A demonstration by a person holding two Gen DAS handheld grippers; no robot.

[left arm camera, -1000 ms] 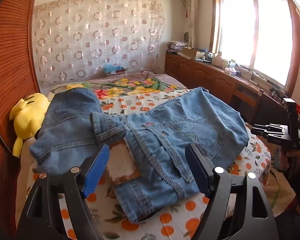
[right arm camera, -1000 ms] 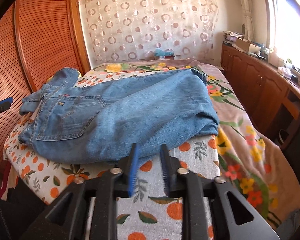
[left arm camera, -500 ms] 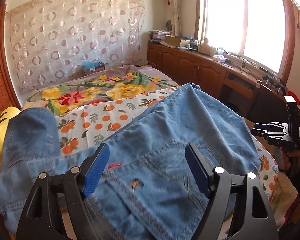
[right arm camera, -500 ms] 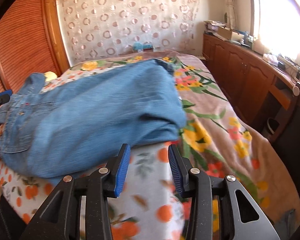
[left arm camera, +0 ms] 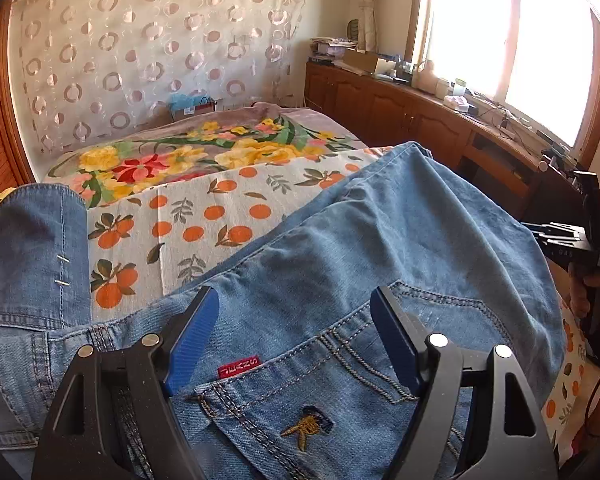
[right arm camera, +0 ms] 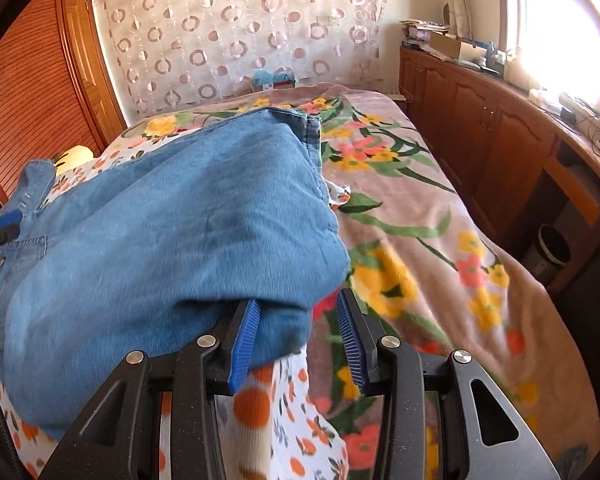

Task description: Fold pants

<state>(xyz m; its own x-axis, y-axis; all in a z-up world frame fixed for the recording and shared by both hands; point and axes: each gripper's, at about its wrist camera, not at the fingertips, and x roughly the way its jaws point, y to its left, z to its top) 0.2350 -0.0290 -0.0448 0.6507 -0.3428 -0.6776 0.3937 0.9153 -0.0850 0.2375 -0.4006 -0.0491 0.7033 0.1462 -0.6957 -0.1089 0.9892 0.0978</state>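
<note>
Left wrist view: the left gripper (left arm camera: pixel 294 338) is held wide apart above the seat of the pants (left arm camera: pixel 380 248), with nothing between its pads; the red label (left arm camera: pixel 239 366) and the embroidered back pocket (left arm camera: pixel 306 428) lie just below it. A second ago this gripper was back from the near edge of the bed (left arm camera: pixel 220 216), with the whole garment ahead of it; it has since been carried in over the waist end and tipped downward. Right wrist view: the right gripper (right arm camera: pixel 296 342) has been widened from nearly closed to partly open, and the folded corner of the pants (right arm camera: pixel 172 240) now sits between its pads, against the left pad (right arm camera: pixel 244 344) and clear of the right. No grip is made yet. The pants are spread across the orange-print sheet (right arm camera: pixel 256 400) along the bed's near edge, legs doubled over. Both moves are judged to be the approach for the next fold. Both grippers are angled down toward the cloth; the hand (left arm camera: pixel 588 292) on the right gripper's handle is seen at the right edge.
</note>
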